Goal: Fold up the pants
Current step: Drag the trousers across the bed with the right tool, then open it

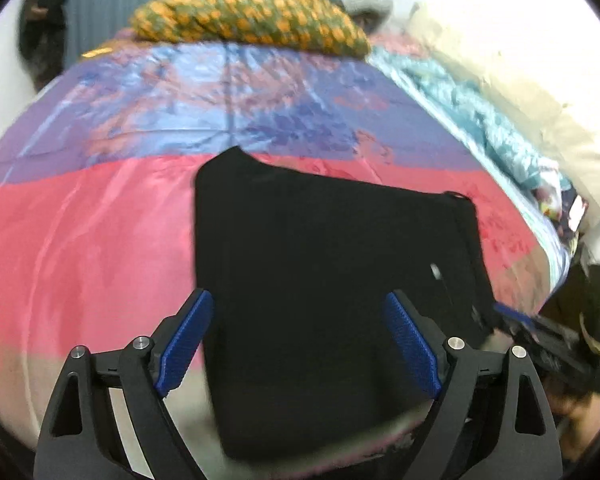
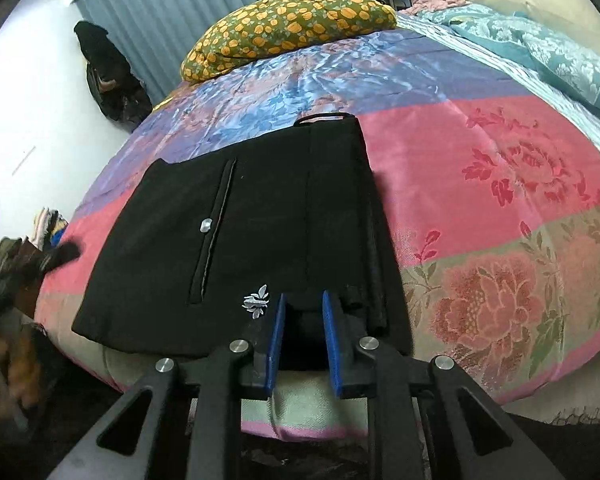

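Observation:
The black pants (image 2: 260, 240) lie folded into a compact rectangle on the bed, with a pocket slit, a small silver button and a white leaf logo showing. They also show in the left wrist view (image 1: 320, 280). My left gripper (image 1: 300, 344) is open and empty, hovering above the near edge of the pants with its blue pads wide apart. My right gripper (image 2: 304, 340) is closed down on the near hem of the pants, fabric between its blue pads. The right gripper also shows at the right edge of the left wrist view (image 1: 540, 340).
The bed carries a satin quilt (image 2: 480, 184) in blue, pink and floral bands. A yellow-flowered green cushion (image 2: 288, 28) lies at the far end, teal bedding (image 2: 540, 48) at the far right. Grey curtains (image 2: 180, 8) and a dark bag (image 2: 108, 80) stand by the wall.

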A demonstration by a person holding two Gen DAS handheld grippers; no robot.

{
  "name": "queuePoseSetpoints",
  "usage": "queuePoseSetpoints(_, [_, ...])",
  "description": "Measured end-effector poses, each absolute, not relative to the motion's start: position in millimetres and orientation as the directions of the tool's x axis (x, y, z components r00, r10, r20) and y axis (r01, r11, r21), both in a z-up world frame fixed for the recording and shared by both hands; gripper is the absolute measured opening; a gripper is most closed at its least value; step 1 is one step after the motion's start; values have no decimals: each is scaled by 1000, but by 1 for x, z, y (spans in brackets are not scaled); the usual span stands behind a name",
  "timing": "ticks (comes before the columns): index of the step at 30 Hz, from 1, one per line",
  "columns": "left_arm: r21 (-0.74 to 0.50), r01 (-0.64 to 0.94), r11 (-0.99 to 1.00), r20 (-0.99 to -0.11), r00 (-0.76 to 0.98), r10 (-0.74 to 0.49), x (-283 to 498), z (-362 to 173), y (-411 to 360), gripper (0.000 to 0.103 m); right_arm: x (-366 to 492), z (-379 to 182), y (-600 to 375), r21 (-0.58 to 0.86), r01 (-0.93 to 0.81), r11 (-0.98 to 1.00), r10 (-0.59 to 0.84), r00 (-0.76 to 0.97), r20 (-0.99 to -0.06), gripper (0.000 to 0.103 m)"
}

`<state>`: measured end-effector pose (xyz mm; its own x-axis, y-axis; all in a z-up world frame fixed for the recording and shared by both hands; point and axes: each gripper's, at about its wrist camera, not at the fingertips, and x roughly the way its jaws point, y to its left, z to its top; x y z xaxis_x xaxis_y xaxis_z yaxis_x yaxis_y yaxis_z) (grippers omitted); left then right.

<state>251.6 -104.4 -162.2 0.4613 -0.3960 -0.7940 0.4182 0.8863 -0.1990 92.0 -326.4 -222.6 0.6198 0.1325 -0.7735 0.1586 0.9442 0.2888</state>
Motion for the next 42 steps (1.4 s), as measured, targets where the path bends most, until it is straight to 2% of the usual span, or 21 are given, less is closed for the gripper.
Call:
queuePoseSetpoints(4, [-10,378,926,-890,419,-181,319,-201,-135,89,90,-227,-342,335,160,928,167,625,-762,19])
queuePoseSetpoints(5, [14,358,934,-899,414,-145,331,-208,-136,94,91,-227,-341,336,158,929,169,626,-761,19])
queuePoseSetpoints(7, [-13,280,960,-904,408,-131,357,-215,-125,98,91,-226,-338,314,147,938,158,624,-765,19])
queuePoseSetpoints(9, [9,141,990,-897,439,-54,377,-210,-107,98,91,-226,-334,286,136,949,142,624,-768,19])
queuePoseSetpoints(10, [-29,49,998,-893,447,-48,389,-204,-92,97,91,-226,-333,276,131,952,137,625,-769,19])
queuePoseSetpoints(12, [-131,-36,991,-888,449,-101,396,-195,-74,81,91,-226,-333,273,124,954,138,625,-768,19])
queuePoseSetpoints(14, [-251,4,968,-857,464,-224,390,-186,-71,82,92,-227,-335,283,121,951,149,625,-766,19])
queuePoseSetpoints(16, [-274,168,947,-843,432,-320,380,-187,-95,89,93,-228,-338,299,121,947,162,625,-764,19])
queuePoseSetpoints(18, [-195,298,934,-870,387,-305,369,-197,-122,94,94,-228,-339,306,123,944,166,625,-763,19])
queuePoseSetpoints(19, [-68,356,932,-889,403,-218,363,-207,-140,95,95,-228,-339,304,124,944,164,624,-764,19])
queuePoseSetpoints(21, [52,368,928,-883,451,-129,362,-217,-150,103,95,-228,-338,299,125,946,159,626,-764,19])
queuePoseSetpoints(24, [22,125,992,-897,441,-36,395,-218,-111,102,95,-228,-336,287,124,950,149,627,-764,19])
queuePoseSetpoints(26, [-67,-94,993,-899,437,-20,403,-209,-66,98,95,-228,-336,282,122,952,146,627,-765,19])
queuePoseSetpoints(28, [-165,-165,973,-884,462,-71,399,-197,-35,95,94,-228,-336,282,121,952,147,628,-764,19])
queuePoseSetpoints(30, [-192,-112,975,-868,483,-116,386,-187,-23,95,95,-228,-337,287,122,950,150,628,-764,19])
queuePoseSetpoints(33, [-137,6,991,-857,501,-122,351,-181,-16,95,94,-227,-338,307,133,942,159,630,-760,20])
queuePoseSetpoints(37, [-215,136,967,-835,487,-255,280,-182,-14,95,90,-218,-338,321,149,935,153,648,-746,20])
queuePoseSetpoints(39, [-232,166,958,-818,499,-285,248,-184,-14,95,84,-206,-335,275,165,947,94,677,-730,32])
queuePoseSetpoints(41, [-224,179,958,-797,532,-286,215,-186,-18,95,74,-193,-331,230,185,955,28,719,-695,64])
queuePoseSetpoints(42, [-225,180,958,-792,539,-287,210,-188,-18,95,69,-188,-330,220,197,955,1,741,-671,71])
